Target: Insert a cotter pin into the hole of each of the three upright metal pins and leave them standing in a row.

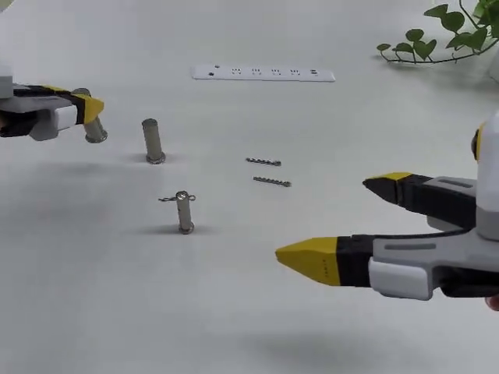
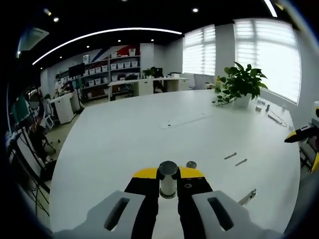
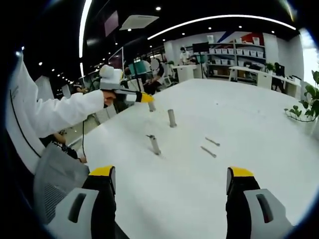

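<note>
Left gripper (image 1: 92,109), upper left, clamps an upright metal pin (image 1: 96,132). Right gripper (image 1: 323,220), lower right, held level, jaws wide and empty; two cotter pins (image 1: 263,162) lie up-left of its tips.

In the head view the left gripper (image 1: 90,109) is cut off by the left edge. Its yellow-tipped fingers (image 1: 93,107) cover the top of the leftmost metal pin (image 1: 96,134) (only the lower shank and foot show). The right gripper (image 1: 321,218) runs off the right edge, and the plant (image 1: 448,35) is clipped by the upper corner. In the left gripper view the fingers hide the clamped pin's lower part, the middle pin (image 2: 191,164) peeks from behind it, and the fitted pin (image 2: 247,197) sits half behind one finger. The bare pins' holes are too small to make out.
</note>
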Demonstrator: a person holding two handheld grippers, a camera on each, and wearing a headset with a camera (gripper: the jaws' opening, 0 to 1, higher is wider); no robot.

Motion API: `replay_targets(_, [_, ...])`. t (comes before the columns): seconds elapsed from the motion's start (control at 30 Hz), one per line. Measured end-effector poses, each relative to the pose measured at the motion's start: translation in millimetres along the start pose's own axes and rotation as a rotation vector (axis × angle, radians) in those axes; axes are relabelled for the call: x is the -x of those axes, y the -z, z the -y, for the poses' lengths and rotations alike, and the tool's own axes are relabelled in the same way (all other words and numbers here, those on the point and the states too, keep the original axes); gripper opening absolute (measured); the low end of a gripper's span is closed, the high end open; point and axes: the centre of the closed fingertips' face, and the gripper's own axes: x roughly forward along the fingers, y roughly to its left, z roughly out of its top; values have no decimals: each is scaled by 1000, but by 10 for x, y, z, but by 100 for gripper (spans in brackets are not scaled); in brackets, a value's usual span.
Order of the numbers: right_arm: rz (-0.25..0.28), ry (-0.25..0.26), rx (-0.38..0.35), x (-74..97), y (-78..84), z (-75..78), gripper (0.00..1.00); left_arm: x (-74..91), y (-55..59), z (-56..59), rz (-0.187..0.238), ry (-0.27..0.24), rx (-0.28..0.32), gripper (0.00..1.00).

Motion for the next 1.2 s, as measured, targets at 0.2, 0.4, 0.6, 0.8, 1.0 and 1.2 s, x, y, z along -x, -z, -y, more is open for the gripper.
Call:
replay_targets(0.2, [11,-27,18,4,-29,-85,90,230,-181,170,43,18,-16,9])
replay_targets(0.4, [21,-37,27,34,-35,-125,90,360,-230,321,65,33,-21,9])
replay_targets(0.6, [29,-35,24,77,-15,-113,90,426,-137,479,61,41,13,9])
replay_targets(0.8, [33,-29,22,107,-13,-58,89,443,14,815,36,80,16,9])
replay_targets(1.0, [40,-21,21,135,-23,-11,89,434,178,1120,21,127,47,9])
replay_targets(1.2, [32,-19,21,136,-1,5,89,424,315,1314,-15,150,40,9])
